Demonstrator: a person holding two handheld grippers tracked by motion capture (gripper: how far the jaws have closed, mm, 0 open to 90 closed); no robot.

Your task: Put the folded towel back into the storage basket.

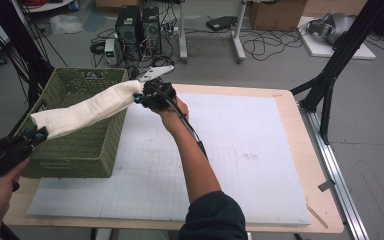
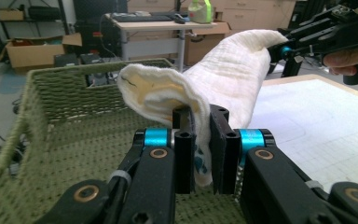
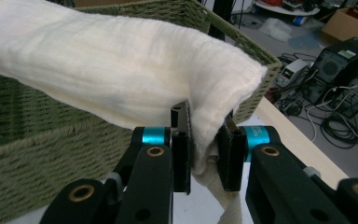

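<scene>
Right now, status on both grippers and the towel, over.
Left gripper and right gripper each shut on one end of the white towel. Towel stretched above the green basket. Nothing in the way.

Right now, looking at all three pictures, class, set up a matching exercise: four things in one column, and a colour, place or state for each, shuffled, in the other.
Things:
1. cloth
2. basket
3. left gripper
4. white mat

Descriptions:
A. green, woven, at the table's left side
B. gridded sheet spread on the tabletop
C. cream, stretched between both grippers above the basket
D. shut on one end of the cloth

Pairs: 1-C, 2-A, 3-D, 4-B
</scene>
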